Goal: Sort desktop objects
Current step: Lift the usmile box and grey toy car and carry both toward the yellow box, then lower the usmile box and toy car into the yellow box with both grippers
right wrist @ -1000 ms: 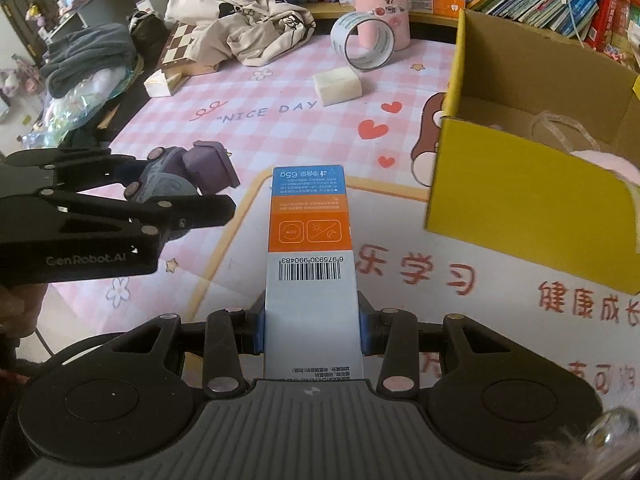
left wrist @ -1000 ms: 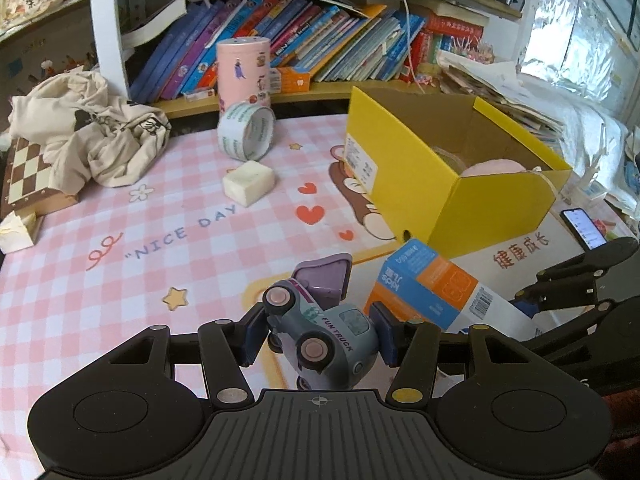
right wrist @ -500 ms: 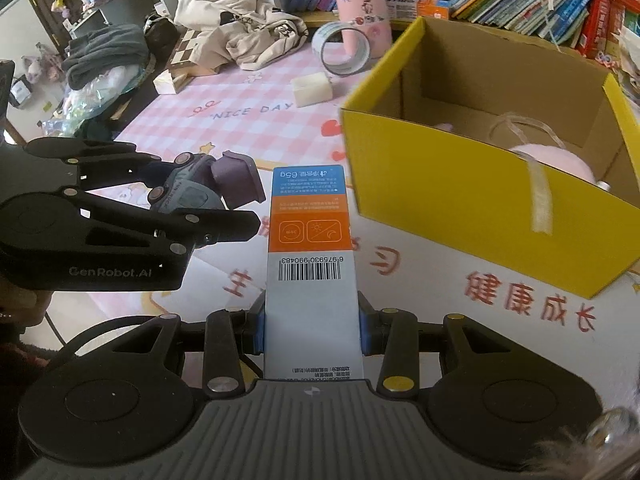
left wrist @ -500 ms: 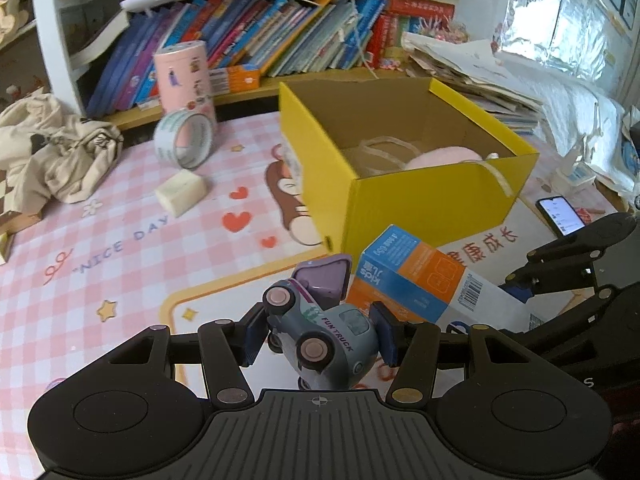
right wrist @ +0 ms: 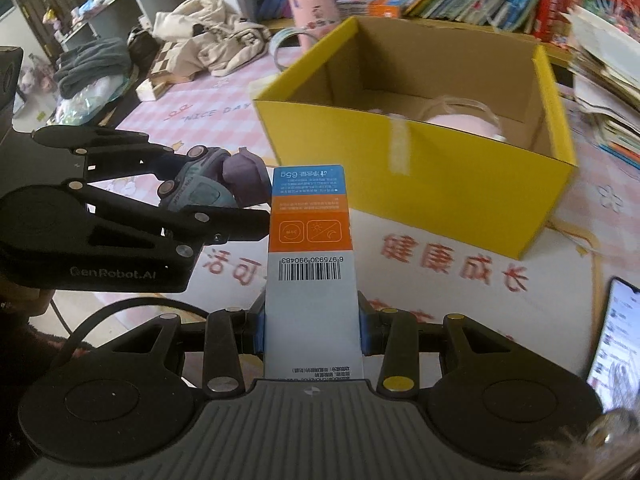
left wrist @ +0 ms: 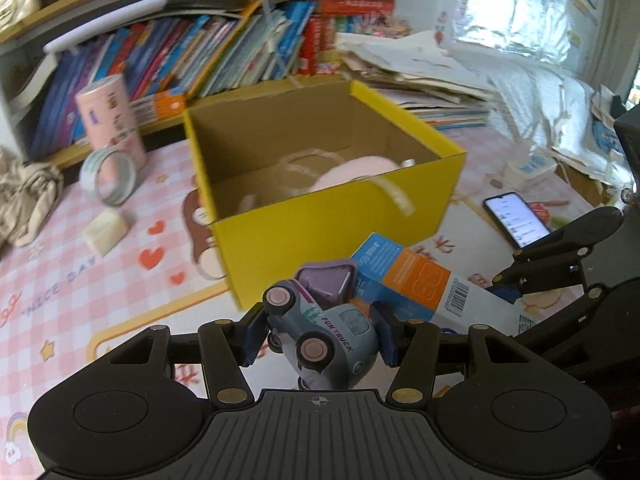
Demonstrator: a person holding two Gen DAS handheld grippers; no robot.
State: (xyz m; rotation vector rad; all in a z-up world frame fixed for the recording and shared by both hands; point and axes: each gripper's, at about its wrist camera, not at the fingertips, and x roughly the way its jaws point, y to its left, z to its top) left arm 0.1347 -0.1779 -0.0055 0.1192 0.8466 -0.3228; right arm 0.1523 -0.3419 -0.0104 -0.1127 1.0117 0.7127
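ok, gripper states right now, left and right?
Left gripper: closed on the toy truck.
Right gripper: closed on the carton.

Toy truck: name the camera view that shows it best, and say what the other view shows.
The left wrist view is best: the toy truck sits centred and close in the left claw, its wheels and lettering clear. The right wrist view shows it sideways, smaller, partly hidden by the claw's arms.

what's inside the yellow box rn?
Inside the yellow box: a pink soft item and a clear tape-like loop on the cardboard floor. The near wall hides the front part of the floor.
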